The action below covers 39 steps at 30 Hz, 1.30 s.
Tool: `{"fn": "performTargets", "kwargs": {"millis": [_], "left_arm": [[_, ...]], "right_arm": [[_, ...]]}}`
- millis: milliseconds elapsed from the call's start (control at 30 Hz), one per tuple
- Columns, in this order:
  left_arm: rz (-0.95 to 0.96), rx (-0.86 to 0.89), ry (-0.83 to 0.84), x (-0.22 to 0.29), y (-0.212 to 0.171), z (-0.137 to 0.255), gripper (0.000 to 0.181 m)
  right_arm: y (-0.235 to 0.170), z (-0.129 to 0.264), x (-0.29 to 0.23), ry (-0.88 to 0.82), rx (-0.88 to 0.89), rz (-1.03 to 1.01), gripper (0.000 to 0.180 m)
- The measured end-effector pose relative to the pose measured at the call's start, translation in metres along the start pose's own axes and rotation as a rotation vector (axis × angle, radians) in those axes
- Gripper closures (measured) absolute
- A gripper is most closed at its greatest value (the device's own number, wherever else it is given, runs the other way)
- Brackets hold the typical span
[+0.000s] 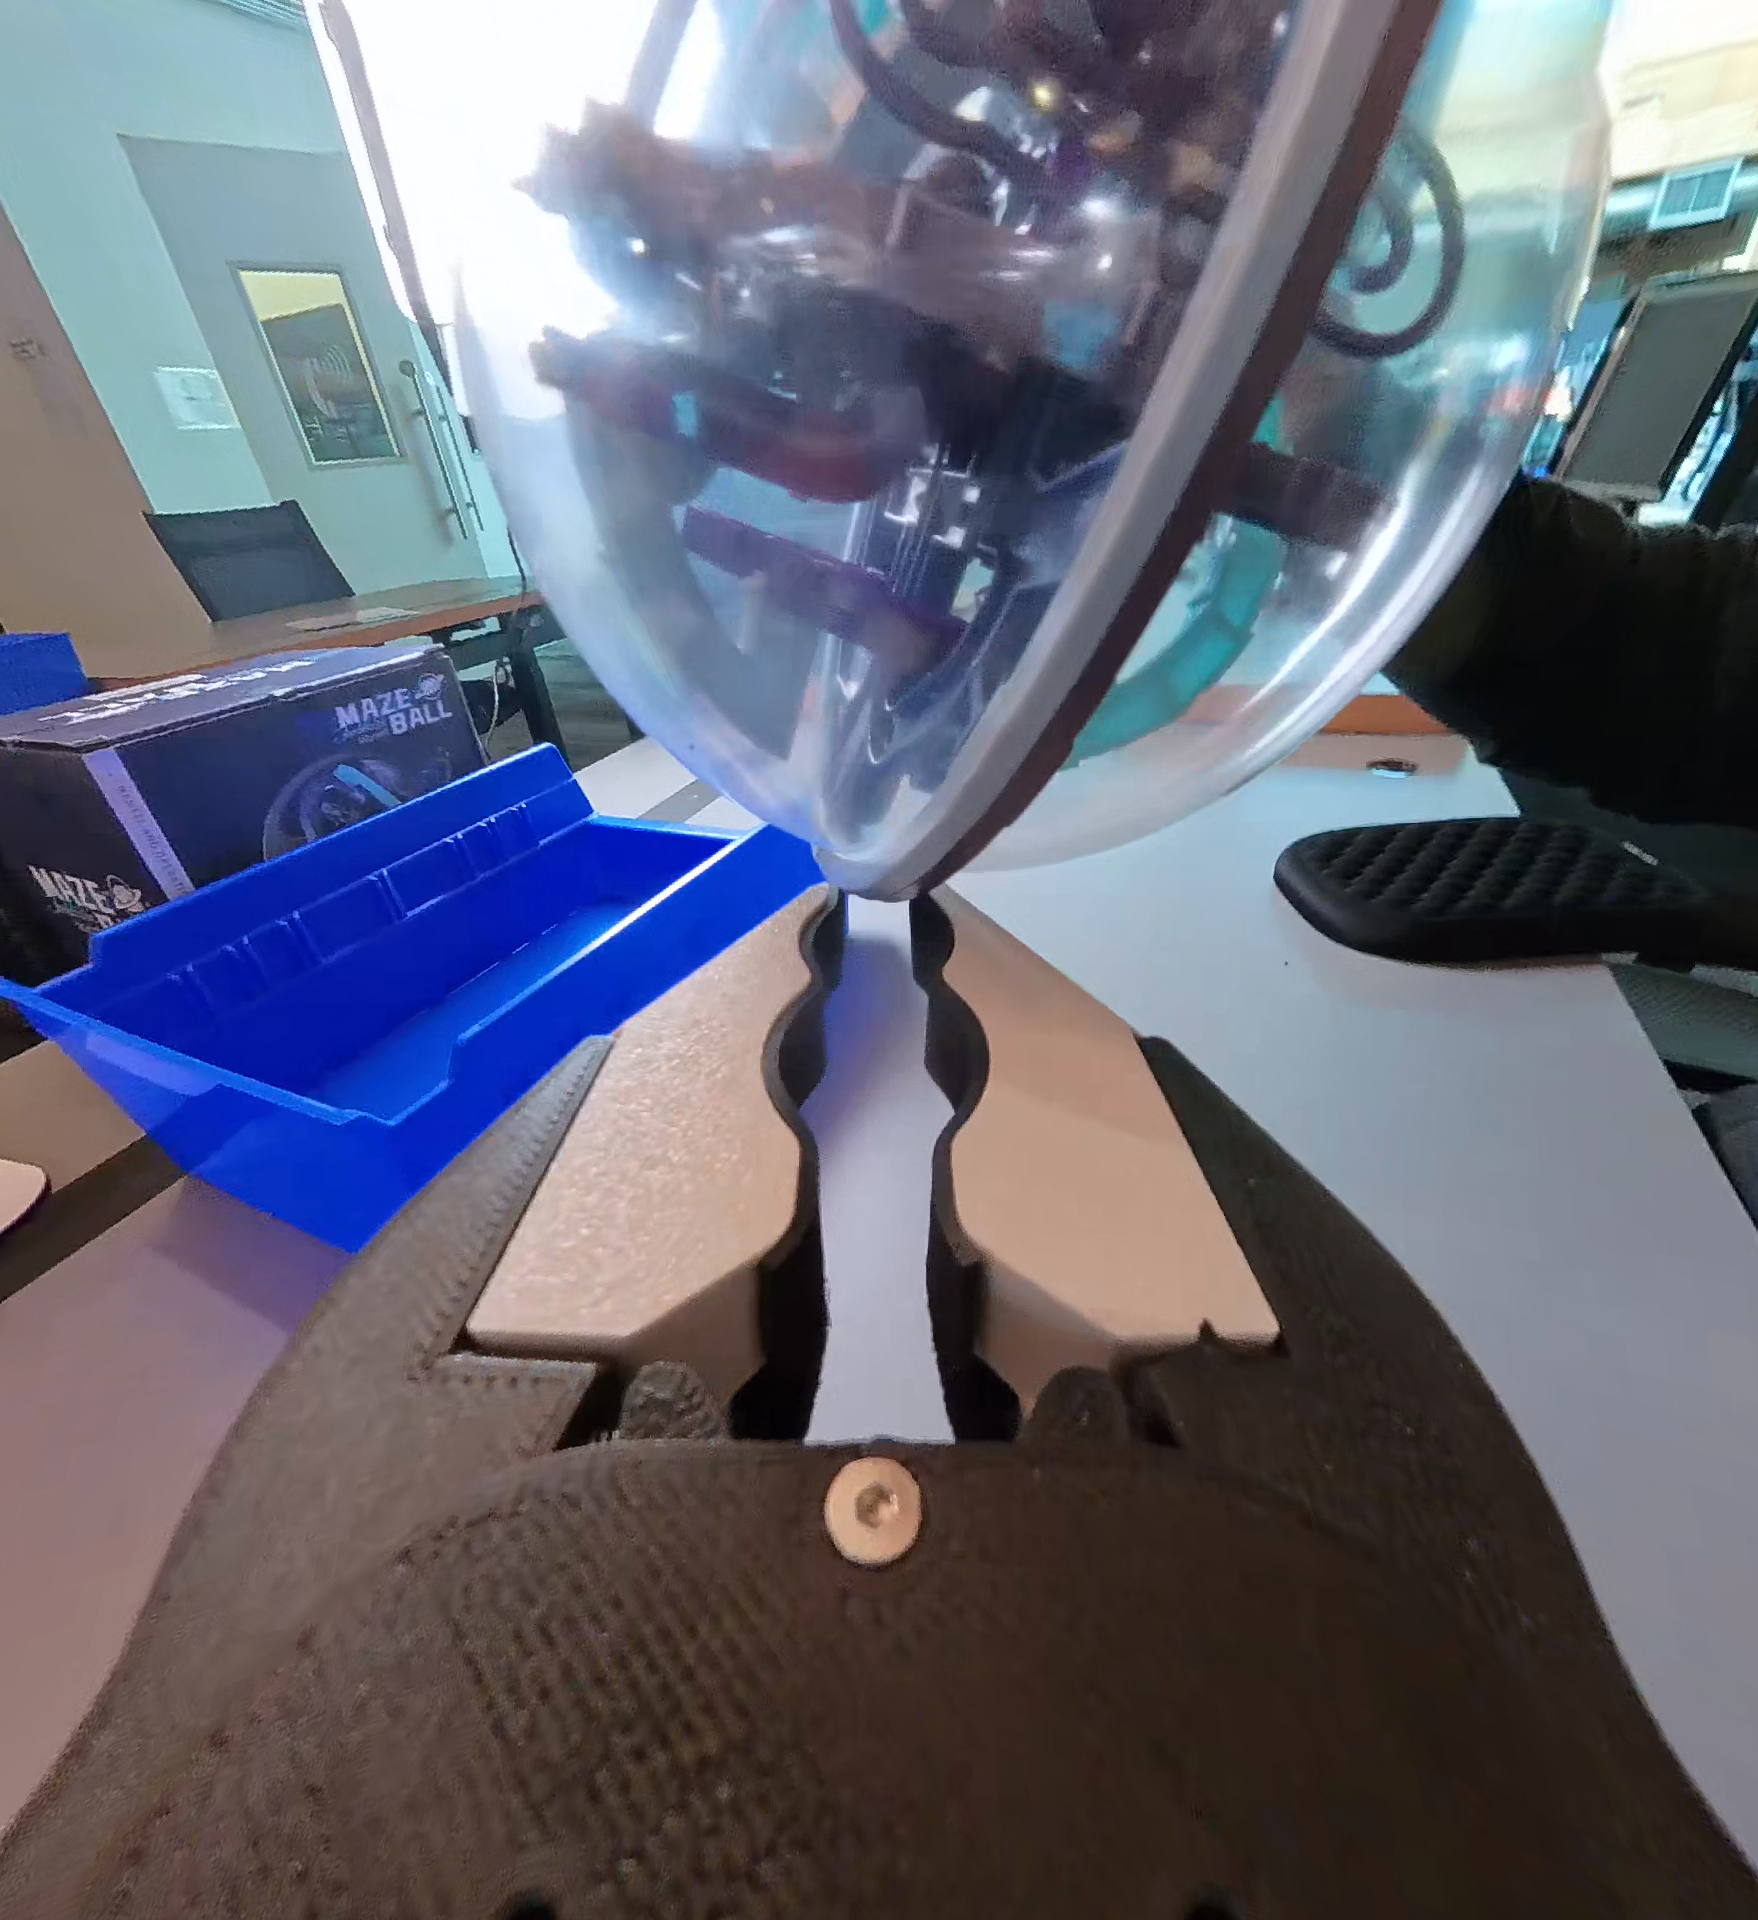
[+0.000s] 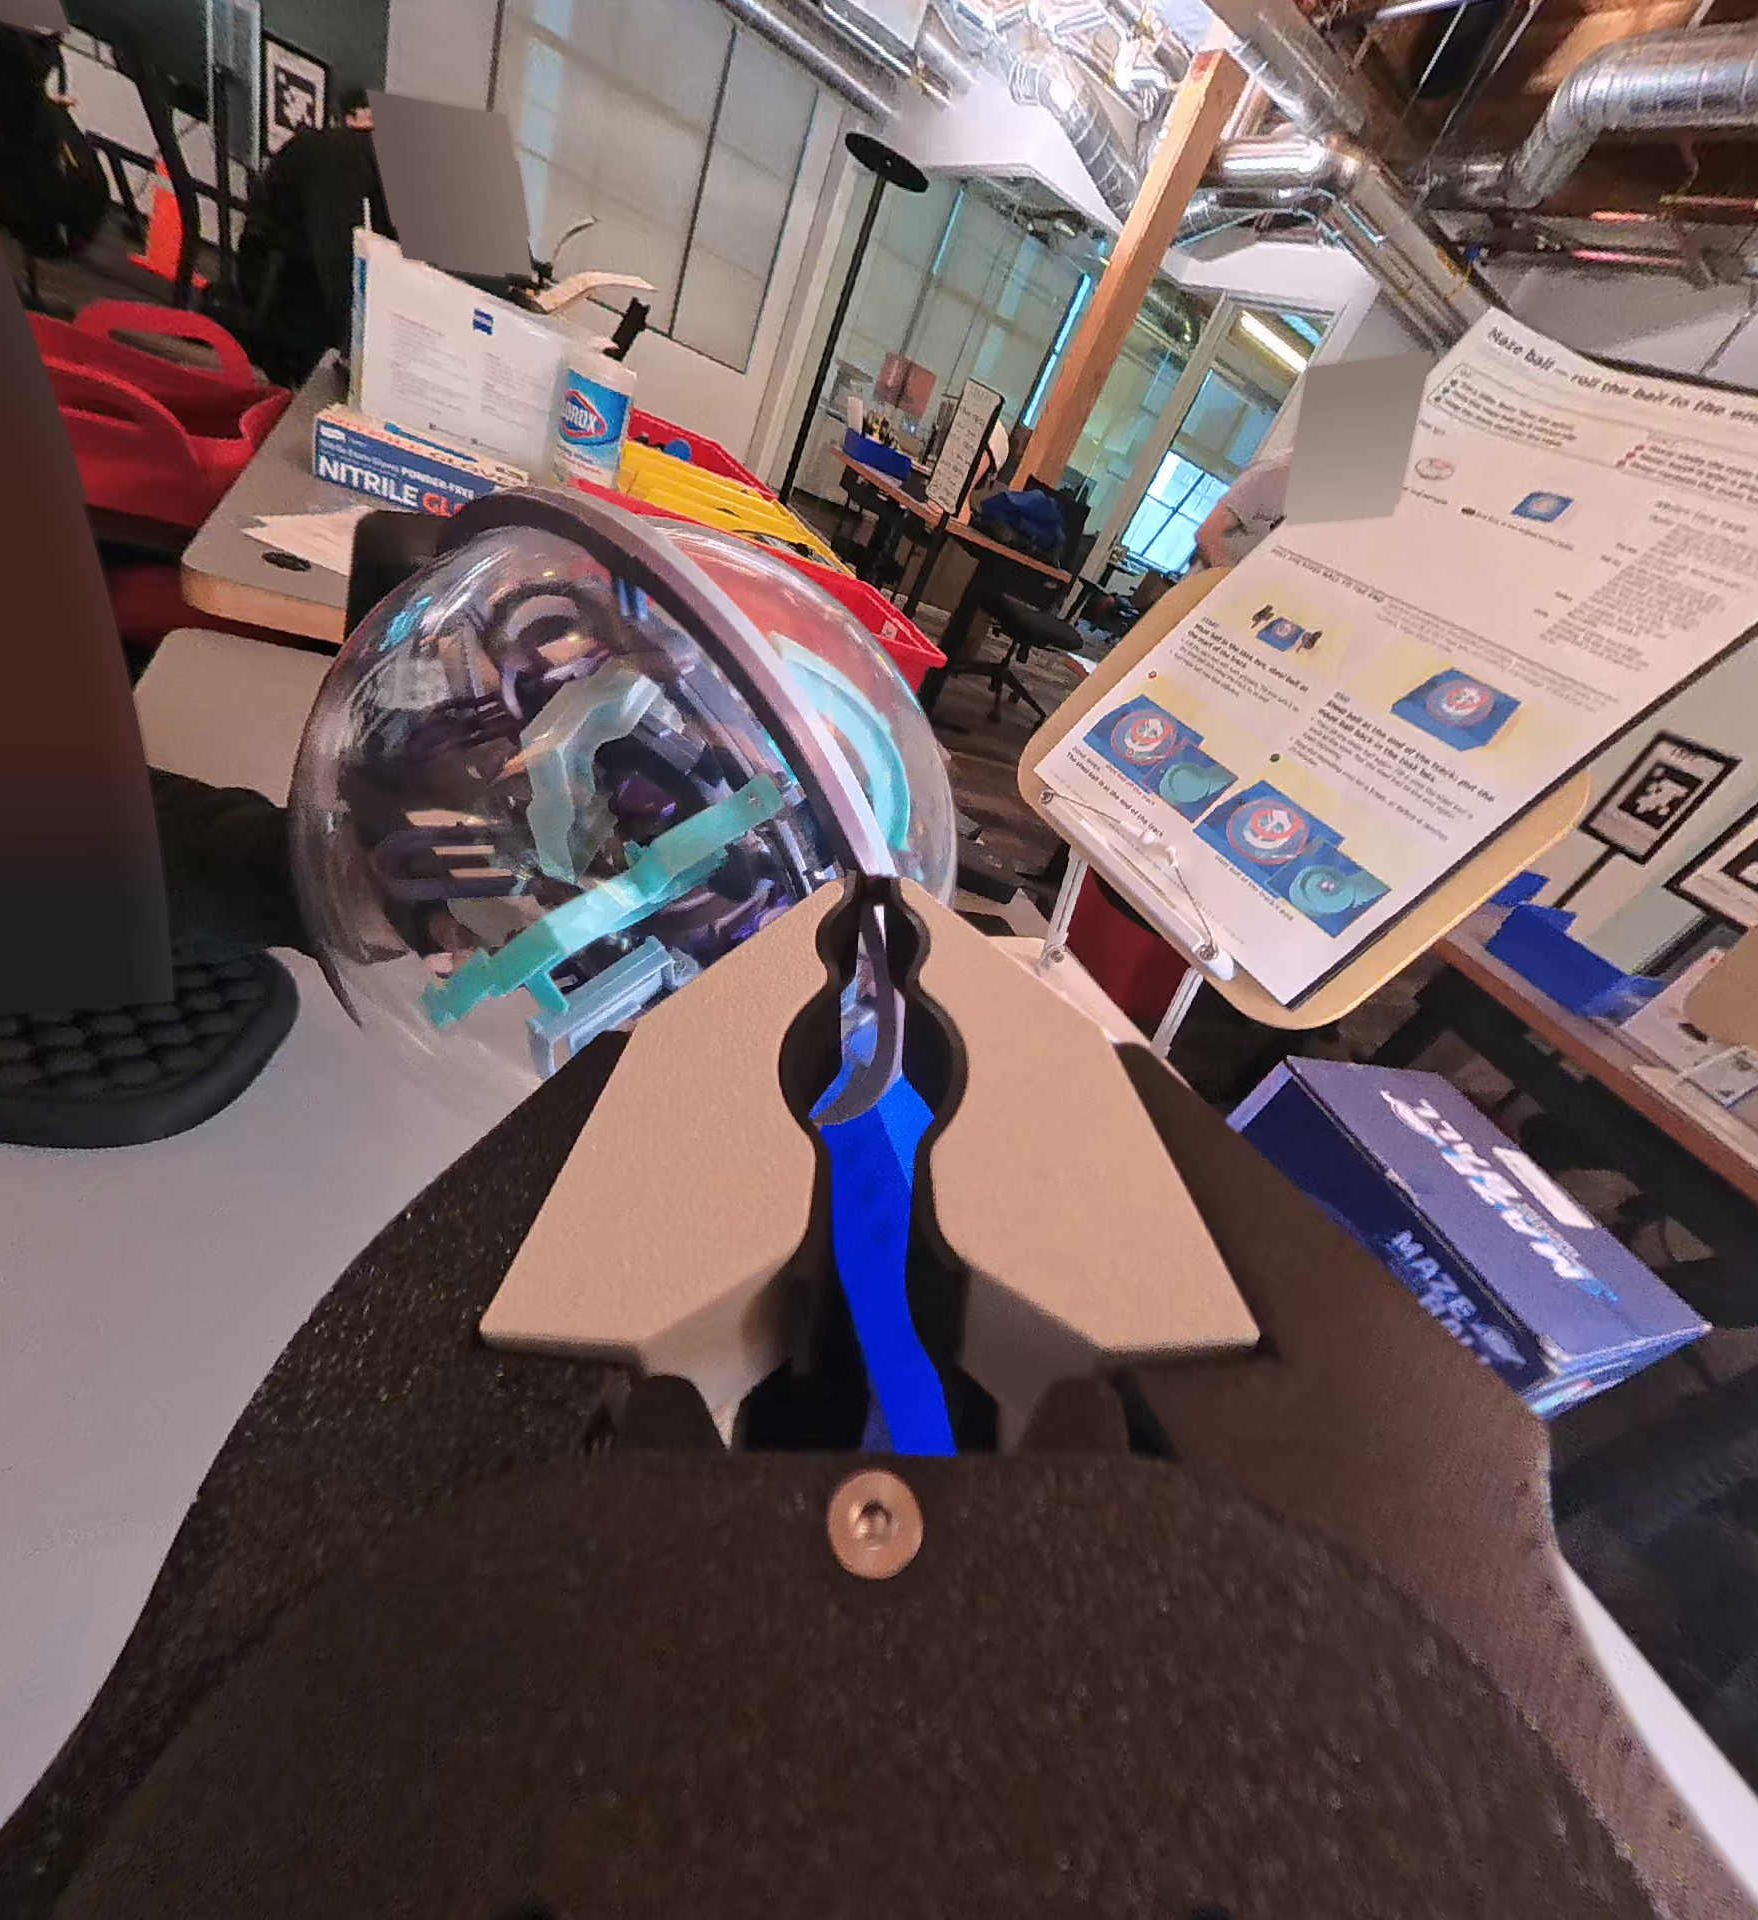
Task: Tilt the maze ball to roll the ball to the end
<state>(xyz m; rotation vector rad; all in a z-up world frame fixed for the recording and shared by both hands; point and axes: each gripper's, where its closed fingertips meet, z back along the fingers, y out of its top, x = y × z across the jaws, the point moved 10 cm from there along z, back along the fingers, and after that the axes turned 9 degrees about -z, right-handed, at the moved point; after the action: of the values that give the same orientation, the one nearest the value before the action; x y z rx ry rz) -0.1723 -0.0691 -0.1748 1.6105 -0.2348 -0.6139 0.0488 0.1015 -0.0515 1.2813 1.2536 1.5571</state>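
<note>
Surroundings: a blue bin (image 1: 376,997) sits on the grey table (image 1: 1322,1195) to the left, touching the left gripper's outer edge in the left wrist view. A dark printed box (image 1: 200,769) stands behind the bin. A black mesh pad (image 1: 1477,888) lies at the table's right edge. In the right wrist view, an instruction sheet (image 2: 1426,665) rests on a stand to the right.

Maze ball (image 1: 958,416): clear sphere, held above the table, its rim band tilted diagonally.

Left gripper (image 1: 877,902): fingertips clenched on the rim's lowest point.

Right gripper (image 2: 875,894): fingertips pinching the rim on the opposite side; ball (image 2: 584,790) up-left of it.
</note>
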Motion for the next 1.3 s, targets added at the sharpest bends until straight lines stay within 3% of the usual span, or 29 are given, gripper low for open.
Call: {"fn": "performTargets", "kwargs": {"millis": [567,867,1167,1300], "left_arm": [[0.085,-0.097,-0.138,0.014,-0.025,-0.02,0.175],[0.037,-0.087,-0.057,0.004,-0.019,-0.026,0.175],[-0.086,-0.003,0.056,-0.01,0.009,-0.003,0.174],[-0.079,-0.002,0.058,-0.009,0.005,-0.004,0.175]], "right_arm": [[-0.036,0.009,0.012,-0.014,-0.022,-0.131,0.177],[-0.013,0.002,0.009,-0.018,-0.004,-0.028,0.178],[0.008,-0.001,-0.004,-0.031,0.087,0.11,0.178],[0.006,-0.002,-0.007,-0.02,0.105,0.113,0.178]]}}
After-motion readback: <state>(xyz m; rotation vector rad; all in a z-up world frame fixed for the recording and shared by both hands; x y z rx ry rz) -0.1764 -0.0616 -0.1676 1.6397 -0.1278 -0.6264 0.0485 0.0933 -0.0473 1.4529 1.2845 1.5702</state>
